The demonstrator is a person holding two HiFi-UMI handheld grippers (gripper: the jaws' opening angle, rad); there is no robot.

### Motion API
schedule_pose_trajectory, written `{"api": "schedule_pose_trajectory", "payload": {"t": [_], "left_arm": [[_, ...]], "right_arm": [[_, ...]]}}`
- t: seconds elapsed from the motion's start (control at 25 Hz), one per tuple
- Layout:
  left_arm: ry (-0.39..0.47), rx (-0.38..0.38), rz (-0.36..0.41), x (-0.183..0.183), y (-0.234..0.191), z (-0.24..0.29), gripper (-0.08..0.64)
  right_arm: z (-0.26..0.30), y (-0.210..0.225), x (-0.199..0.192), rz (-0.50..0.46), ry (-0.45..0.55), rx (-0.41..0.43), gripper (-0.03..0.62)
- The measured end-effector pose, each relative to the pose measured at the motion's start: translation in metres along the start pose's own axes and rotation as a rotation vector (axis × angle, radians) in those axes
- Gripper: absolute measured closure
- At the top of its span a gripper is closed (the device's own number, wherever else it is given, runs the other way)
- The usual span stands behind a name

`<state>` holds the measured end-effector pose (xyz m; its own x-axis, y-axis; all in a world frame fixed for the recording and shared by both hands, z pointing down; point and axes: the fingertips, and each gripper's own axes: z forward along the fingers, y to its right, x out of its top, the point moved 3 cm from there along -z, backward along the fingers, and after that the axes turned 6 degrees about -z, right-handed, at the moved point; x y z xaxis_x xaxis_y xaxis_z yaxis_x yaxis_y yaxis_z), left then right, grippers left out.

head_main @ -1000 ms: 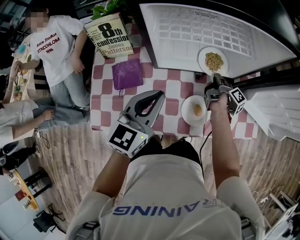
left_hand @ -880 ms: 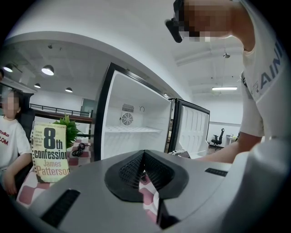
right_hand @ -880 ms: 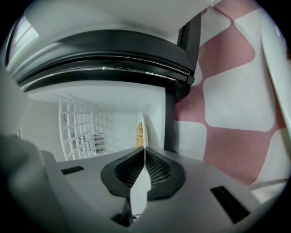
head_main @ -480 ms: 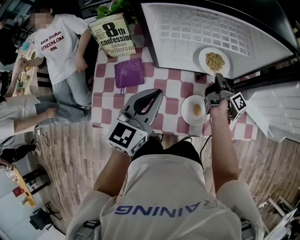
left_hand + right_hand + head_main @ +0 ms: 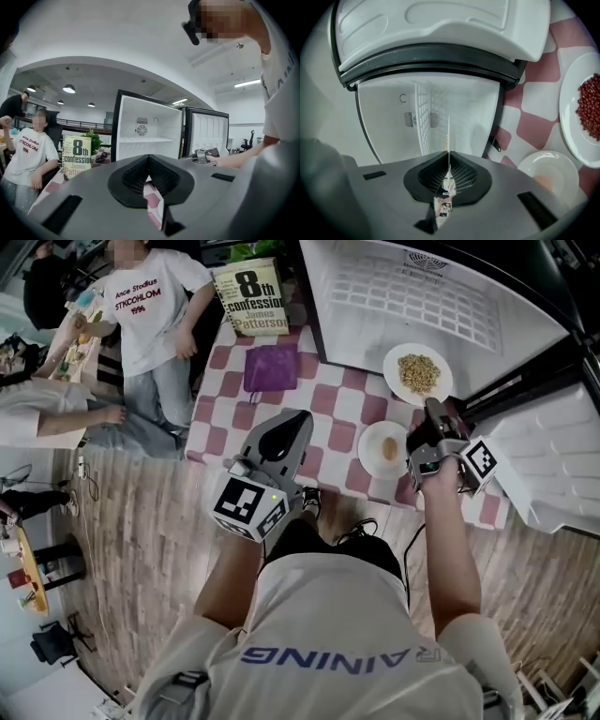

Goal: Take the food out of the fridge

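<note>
One thin packet [image 5: 443, 206] is pinched edge-on in the right gripper [image 5: 449, 154]. The jaws are squeezed tight on it, and I cannot tell what is inside. I think the job now is to bring it from the fridge [image 5: 422, 315] to the table [image 5: 328, 418]. Keep the squeeze tight, because such a thin thing can slip. Put it down on a bare bit of cloth, not on a plate. The left gripper [image 5: 149, 158] has its jaws closed and holds nothing, so it should stay out of the way.

Count: one fridge, with its door open, and it looks empty inside. Two plates of food sit on the table next to it, the bean plate [image 5: 390, 371] and the small plate [image 5: 367, 451] with one orange bite. One book [image 5: 255, 298], one purple bag [image 5: 270, 367], two grippers
</note>
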<state>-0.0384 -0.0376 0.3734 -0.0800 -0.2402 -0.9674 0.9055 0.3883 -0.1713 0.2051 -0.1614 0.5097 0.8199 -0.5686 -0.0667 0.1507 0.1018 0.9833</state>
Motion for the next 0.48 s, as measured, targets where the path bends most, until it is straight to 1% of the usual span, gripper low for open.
{"api": "schedule_pose_trajectory", "payload": {"t": [0.2, 0.48], "left_arm": [[0.01, 0.036, 0.001, 0.001, 0.009, -0.023, 0.554], [0.024, 0.043, 0.007, 0.001, -0.003, -0.043, 0.554]], "right_arm": [[-0.013, -0.006, -0.03, -0.009, -0.096, 0.016, 0.563], [-0.009, -0.007, -0.093, -0.031, -0.235, 0.022, 0.563]]}}
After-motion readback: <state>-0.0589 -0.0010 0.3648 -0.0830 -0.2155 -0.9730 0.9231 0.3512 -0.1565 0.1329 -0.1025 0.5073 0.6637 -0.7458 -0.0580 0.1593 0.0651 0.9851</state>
